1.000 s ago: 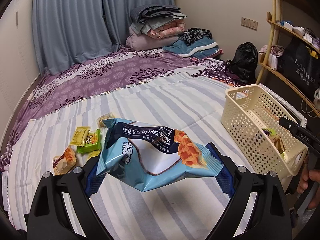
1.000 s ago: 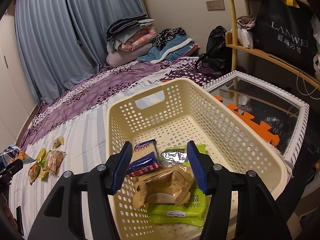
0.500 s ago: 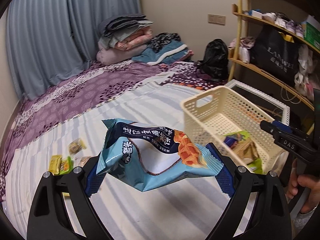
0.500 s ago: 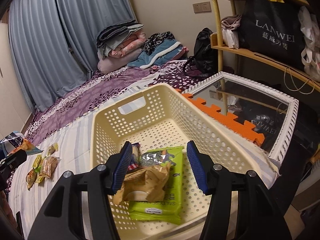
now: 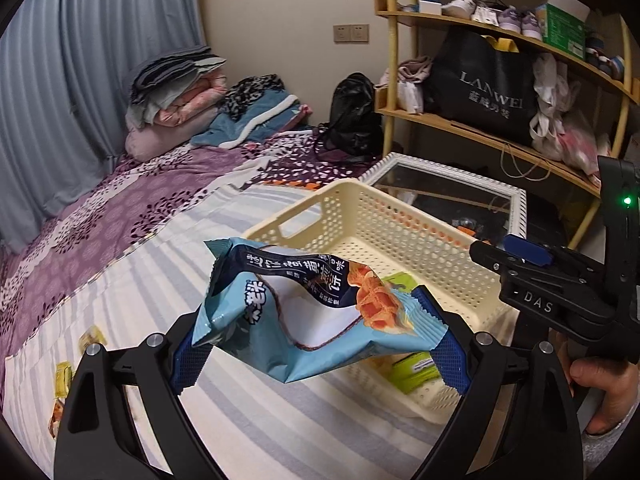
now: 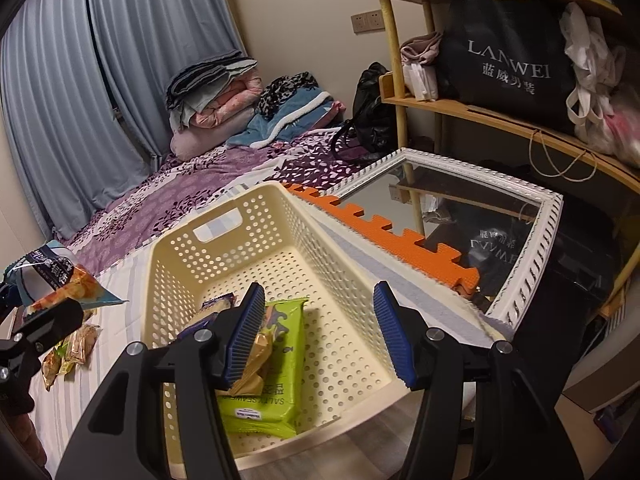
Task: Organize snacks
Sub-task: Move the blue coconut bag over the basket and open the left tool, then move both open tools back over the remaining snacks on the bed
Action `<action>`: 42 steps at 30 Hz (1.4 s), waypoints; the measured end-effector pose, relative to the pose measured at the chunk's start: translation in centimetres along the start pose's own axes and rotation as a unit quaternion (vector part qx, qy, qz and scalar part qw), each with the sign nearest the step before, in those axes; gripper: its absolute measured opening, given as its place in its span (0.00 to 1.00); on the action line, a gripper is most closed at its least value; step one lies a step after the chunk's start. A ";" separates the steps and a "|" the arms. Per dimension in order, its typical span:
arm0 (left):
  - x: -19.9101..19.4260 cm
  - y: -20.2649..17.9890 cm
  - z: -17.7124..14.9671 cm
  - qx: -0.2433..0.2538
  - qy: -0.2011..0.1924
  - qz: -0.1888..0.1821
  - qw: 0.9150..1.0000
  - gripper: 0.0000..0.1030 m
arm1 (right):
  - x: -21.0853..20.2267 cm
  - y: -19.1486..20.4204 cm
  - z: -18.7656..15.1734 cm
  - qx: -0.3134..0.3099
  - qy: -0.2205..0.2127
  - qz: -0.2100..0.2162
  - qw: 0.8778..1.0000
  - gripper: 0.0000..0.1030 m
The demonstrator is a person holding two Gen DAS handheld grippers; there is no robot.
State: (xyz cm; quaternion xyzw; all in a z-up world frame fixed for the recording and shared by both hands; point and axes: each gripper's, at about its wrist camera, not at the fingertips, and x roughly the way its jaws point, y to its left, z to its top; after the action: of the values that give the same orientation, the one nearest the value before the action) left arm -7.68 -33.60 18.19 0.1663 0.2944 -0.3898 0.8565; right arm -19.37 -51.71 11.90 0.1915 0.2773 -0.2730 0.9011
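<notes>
My left hand-held gripper (image 5: pixel 316 344) is spread wide and clamped on the blue snack bag (image 5: pixel 312 316), held in the air over the striped bed (image 5: pixel 248 420) just beside the cream basket (image 5: pixel 384 216) near the bed's edge. My right hand-held gripper (image 6: pixel 320 336) hangs over the basket, fingers apart around nothing, above the green packet (image 6: pixel 276 360) inside.

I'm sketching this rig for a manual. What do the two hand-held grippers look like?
Both are matte black. The left hand-held gripper and the right hand-held gripper have angular fingers, ribbed blue pads and silver screws. From the left camera, the right one shows white "DAS" lettering and a green light.
</notes>
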 end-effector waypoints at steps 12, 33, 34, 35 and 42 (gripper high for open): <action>1.4 -2.8 1.0 0.022 0.000 -0.025 0.999 0.90 | -0.4 -1.6 0.0 0.009 -0.001 -0.013 1.000 0.55; 2.9 -3.0 1.1 0.017 0.013 -0.042 0.999 0.95 | -0.3 -1.3 0.2 0.007 -0.003 -0.017 1.000 0.63; 2.9 -2.9 1.1 0.016 0.013 -0.040 0.999 0.95 | -0.3 -1.1 0.2 0.006 -0.003 -0.016 1.000 0.64; 2.8 -2.8 1.1 0.015 0.013 -0.038 0.999 0.95 | -0.3 -1.0 0.2 0.005 -0.002 -0.015 1.000 0.64; 2.5 -2.0 1.0 0.009 0.014 -0.027 0.999 0.95 | -0.4 -0.3 0.3 0.000 -0.006 -0.016 1.000 0.75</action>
State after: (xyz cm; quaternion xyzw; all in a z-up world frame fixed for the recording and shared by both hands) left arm -7.53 -36.80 17.31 0.1713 0.3072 -0.4134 0.8399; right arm -19.75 -51.95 12.28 0.1853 0.2754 -0.2883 0.8981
